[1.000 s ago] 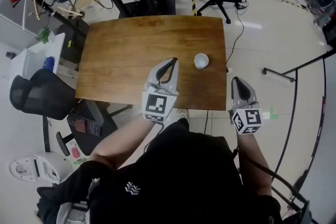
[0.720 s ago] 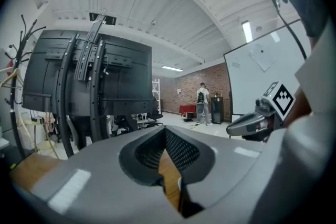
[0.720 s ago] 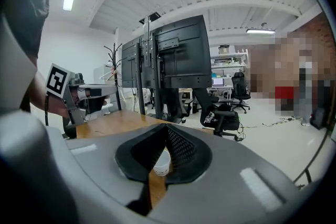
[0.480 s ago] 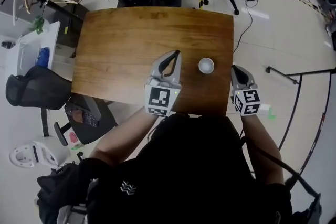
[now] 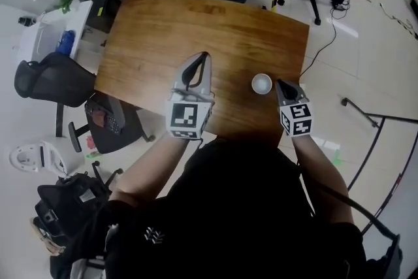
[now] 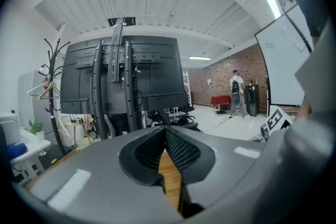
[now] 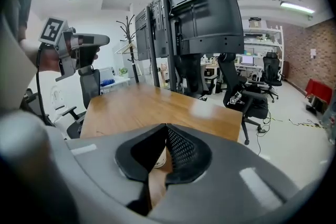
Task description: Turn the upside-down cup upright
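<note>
Left tongs point(image 5: 205, 57) are held over the worktop point(image 5: 163, 29), tips pressed together and nothing pinched. The right tongs point(image 5: 280, 84) are likewise closed and empty, their tip just beside the cup point(image 5: 262, 83), which stands alone near the worktop's near right edge. No grip has been taken, so the task is judged to be wholly undone: the right tongs must be spread, the cup pinched, turned over and set down. Whether base or mouth faces up cannot be settled from above.

The worktop is made of brown, glossy, grained wood with rounded corners. The cup is small, round and white, probably paper. Smooth grey shells and dimpled black pads point(image 7: 181, 152) are seen on the tongs.
</note>
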Demonstrator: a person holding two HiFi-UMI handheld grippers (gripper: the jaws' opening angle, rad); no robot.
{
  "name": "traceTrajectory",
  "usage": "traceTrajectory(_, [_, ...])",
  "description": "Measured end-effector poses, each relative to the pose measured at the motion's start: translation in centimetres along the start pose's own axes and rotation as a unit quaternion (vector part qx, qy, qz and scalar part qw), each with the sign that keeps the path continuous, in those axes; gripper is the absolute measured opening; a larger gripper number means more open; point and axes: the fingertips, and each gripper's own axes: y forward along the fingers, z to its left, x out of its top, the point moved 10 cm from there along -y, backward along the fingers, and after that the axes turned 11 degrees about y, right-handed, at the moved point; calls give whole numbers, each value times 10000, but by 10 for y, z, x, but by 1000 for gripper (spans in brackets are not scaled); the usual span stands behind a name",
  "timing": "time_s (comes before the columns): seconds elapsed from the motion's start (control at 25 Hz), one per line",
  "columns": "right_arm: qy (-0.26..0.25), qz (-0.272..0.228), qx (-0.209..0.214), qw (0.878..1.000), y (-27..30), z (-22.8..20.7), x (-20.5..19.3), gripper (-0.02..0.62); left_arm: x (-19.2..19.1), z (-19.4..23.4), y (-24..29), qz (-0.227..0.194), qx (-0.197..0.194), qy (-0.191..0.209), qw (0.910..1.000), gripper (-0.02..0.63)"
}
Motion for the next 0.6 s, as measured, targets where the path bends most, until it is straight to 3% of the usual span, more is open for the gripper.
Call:
traceTrajectory(0.16, [7,167,176,9997,13,2,-8,61,0,8,-9,130,276,6,9995,0])
traceTrajectory(0.6, [218,452,48,9987,36,3,-19,86,-9,33,-40,432,626,172,9970,0])
